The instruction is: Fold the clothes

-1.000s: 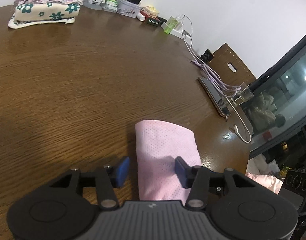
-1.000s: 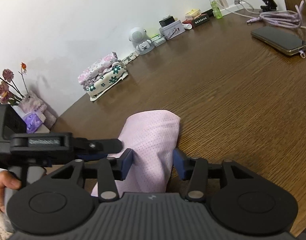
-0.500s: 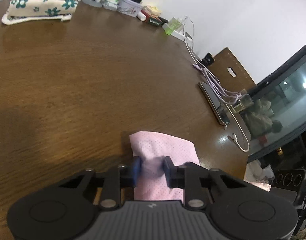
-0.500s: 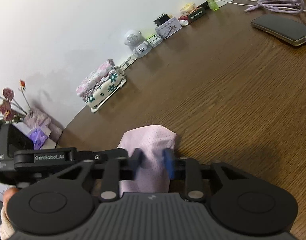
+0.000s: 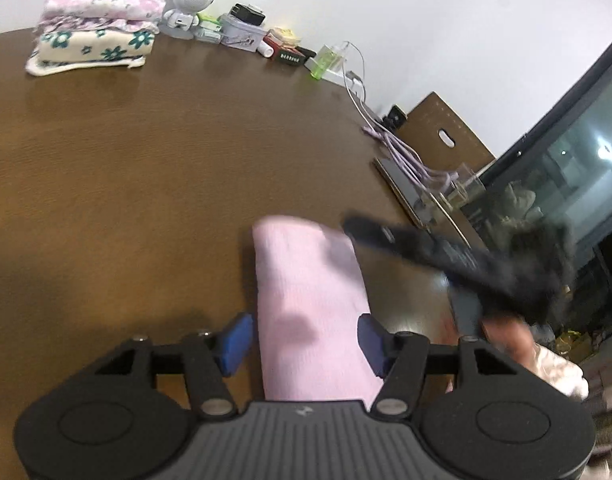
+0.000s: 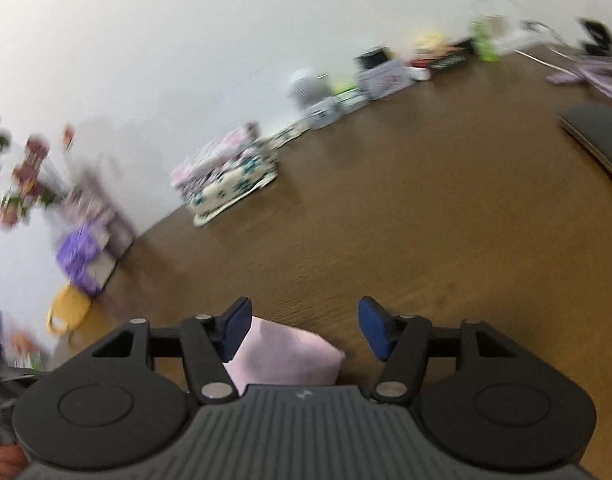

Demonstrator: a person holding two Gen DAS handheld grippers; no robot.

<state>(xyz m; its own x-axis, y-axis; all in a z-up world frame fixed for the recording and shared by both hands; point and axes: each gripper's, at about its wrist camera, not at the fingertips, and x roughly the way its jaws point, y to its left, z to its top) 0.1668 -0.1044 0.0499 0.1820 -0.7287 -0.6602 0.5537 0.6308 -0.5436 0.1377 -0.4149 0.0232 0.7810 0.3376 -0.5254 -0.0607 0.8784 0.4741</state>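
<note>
From my left wrist view, the pink cloth (image 5: 309, 304) lies folded into a narrow bundle on the table (image 5: 126, 184), running from 6 toward 12 o'clock straight out between my left gripper (image 5: 302, 340), whose jaws stand wide on either side without touching it. I judge it light, soft and limp; it would sag or unfold if pinched by one layer, so I would take it across the whole thickness near a folded end. At 2 o'clock my right gripper (image 5: 445, 252) passes as a dark blur. In its own view the right gripper (image 6: 304, 330) is spread wide, the bundle's corner at 7 o'clock by its left finger.
</note>
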